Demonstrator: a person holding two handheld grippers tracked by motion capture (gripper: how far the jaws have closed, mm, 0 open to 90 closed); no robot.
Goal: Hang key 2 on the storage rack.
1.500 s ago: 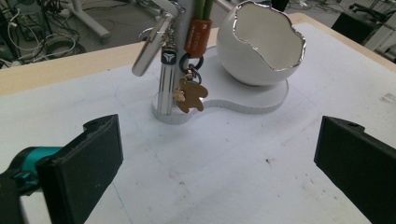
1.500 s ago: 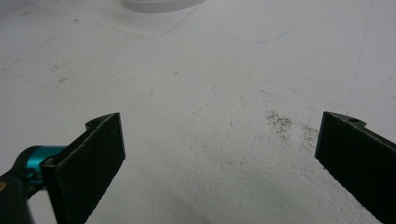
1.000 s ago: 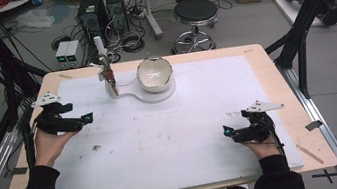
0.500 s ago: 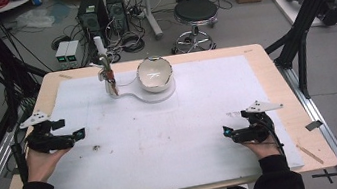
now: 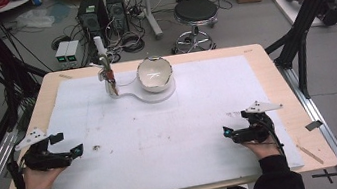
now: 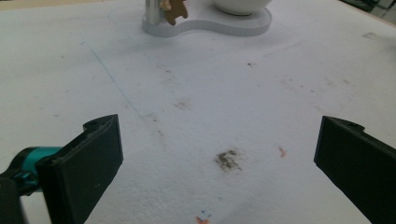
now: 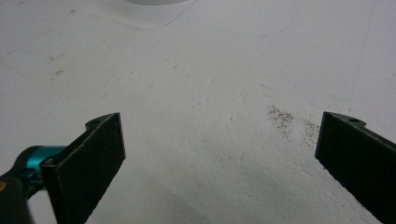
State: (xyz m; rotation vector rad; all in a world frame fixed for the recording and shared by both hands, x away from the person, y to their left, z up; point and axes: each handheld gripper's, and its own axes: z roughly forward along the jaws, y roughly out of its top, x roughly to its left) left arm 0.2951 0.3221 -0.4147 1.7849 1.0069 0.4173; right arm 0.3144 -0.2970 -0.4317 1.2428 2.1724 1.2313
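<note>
Left gripper low over the near-left part of the white mat, held in a hand at the near-left corner, jaws pointing right. Jaws released — wide gap in the left gripper view, nothing between them, a dark smudge on the mat just beyond and between the tips. Same smudge seen from above, just right of the jaw tips, not touching.

Right gripper low over the near-right part of the mat, held in the other hand, jaws pointing left toward the middle. Jaws released too — spread wide in the right gripper view, bare mat between them, a faint speckled stain nearer the right-hand jaw.

Well apart, both grippers, with the near middle of the mat between them.

Far side of the mat, a little left of centre: white bowl seated on a flat white base. On the left end of the same base, an upright post with a small brownish piece hanging at it; exact form of that piece too small to tell. Bowl and post both far from either gripper, untouched.

Mat covering most of a wooden table. Beyond the far edge, on the floor: a black stool and computer towers.
</note>
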